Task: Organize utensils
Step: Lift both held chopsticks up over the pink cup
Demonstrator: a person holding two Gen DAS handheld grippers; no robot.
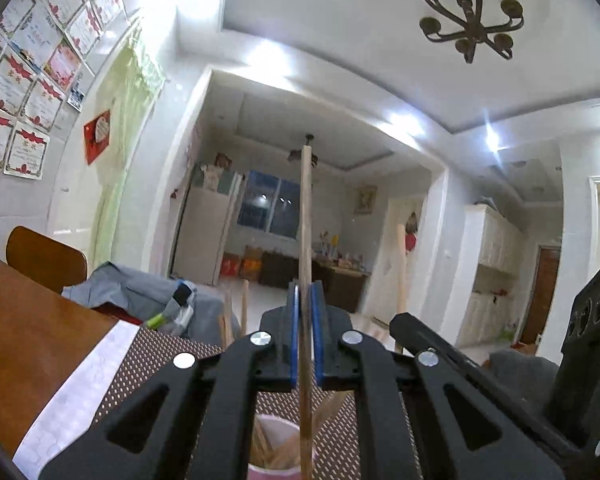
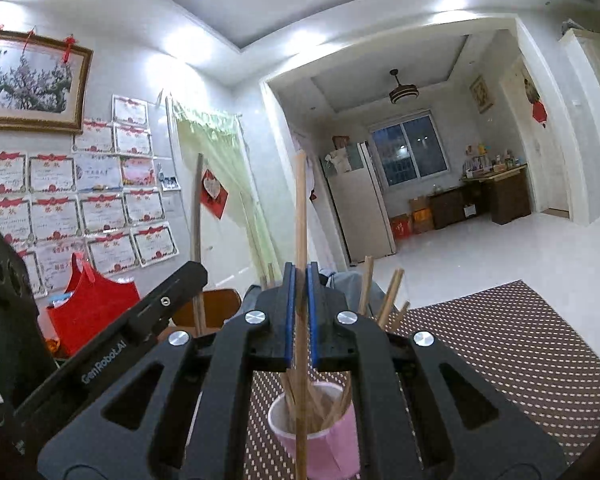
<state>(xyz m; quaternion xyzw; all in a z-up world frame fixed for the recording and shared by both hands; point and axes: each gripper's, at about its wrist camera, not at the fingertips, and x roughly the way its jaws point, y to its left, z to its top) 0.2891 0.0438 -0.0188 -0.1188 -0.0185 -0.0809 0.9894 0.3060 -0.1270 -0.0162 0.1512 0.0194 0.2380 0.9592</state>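
My left gripper [image 1: 306, 292] is shut on a wooden chopstick [image 1: 306, 220] that stands upright between its blue pads. Below it, a pink cup [image 1: 274, 470] holds several more chopsticks. My right gripper [image 2: 300, 276] is shut on another upright chopstick [image 2: 300, 216], whose lower end hangs in front of the pink cup [image 2: 332, 448]. Several chopsticks [image 2: 388, 300] lean out of that cup. The two grippers are side by side above the cup. In the right wrist view the left one's black body [image 2: 160, 304] shows with its chopstick [image 2: 197, 232].
The cup stands on a brown dotted placemat [image 2: 500, 344] on a wooden table [image 1: 28, 320]. A wooden chair [image 1: 44, 258] with grey clothing [image 1: 140, 292] is behind the table. A red bag [image 2: 92, 312] sits at the left by the wall.
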